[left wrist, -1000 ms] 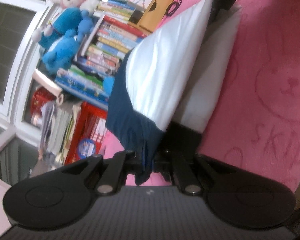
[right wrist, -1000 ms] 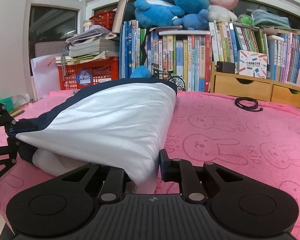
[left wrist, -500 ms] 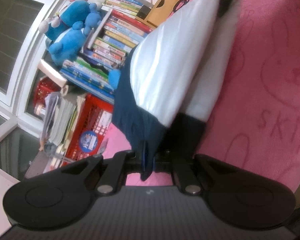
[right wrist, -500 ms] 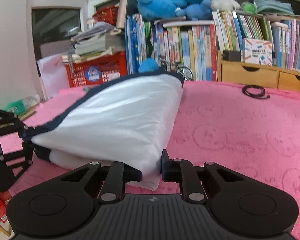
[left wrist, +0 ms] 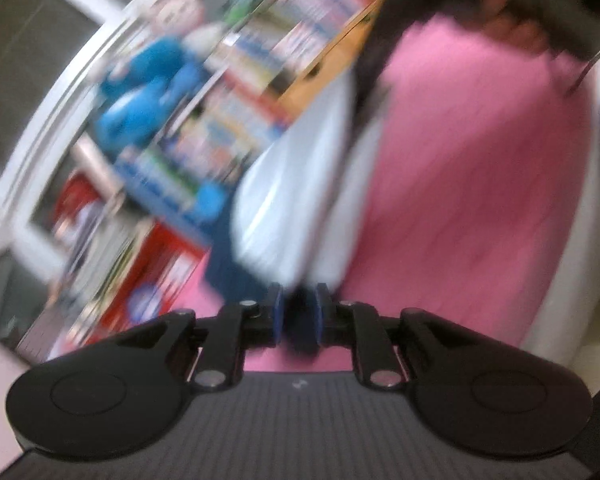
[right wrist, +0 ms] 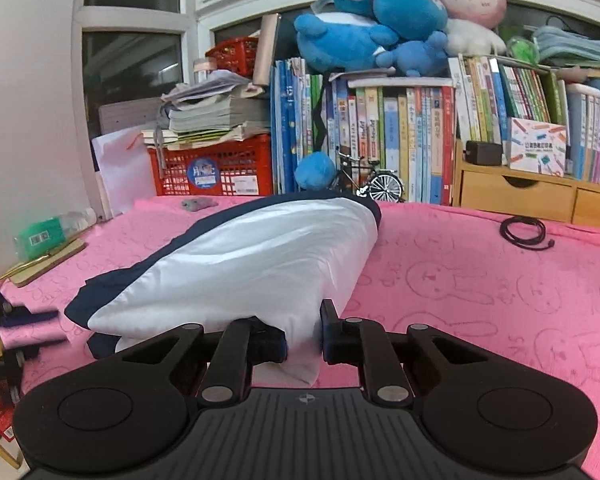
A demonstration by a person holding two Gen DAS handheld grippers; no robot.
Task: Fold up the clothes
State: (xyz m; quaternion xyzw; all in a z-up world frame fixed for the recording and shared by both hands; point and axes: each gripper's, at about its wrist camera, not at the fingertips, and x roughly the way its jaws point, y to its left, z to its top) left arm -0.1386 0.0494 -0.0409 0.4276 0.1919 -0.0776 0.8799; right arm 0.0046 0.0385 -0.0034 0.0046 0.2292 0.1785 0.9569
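A folded white garment (right wrist: 260, 264) with a navy edge lies on the pink rabbit-print towel (right wrist: 480, 280). My right gripper (right wrist: 304, 344) is shut on the garment's near white corner. At the far left of the right wrist view, my left gripper (right wrist: 60, 328) shows blurred; its jaws are opening and stand a little apart from the navy edge, with nothing between them. The left wrist view is smeared by motion: my left gripper (left wrist: 298, 312) shows its blue pads parted, with the garment (left wrist: 292, 192) just beyond them.
Along the back stand a red crate (right wrist: 216, 172) under stacked papers, a row of books (right wrist: 380, 140) with plush toys (right wrist: 372, 20) on top, and wooden drawers (right wrist: 516, 196). A coiled black cable (right wrist: 524, 232) lies on the towel at right. A green pack (right wrist: 40, 236) sits at left.
My left gripper has let go of the navy edge, parted its pads and drawn back, so its view swings and blurs. My right gripper has risen slightly, still holding the white corner.
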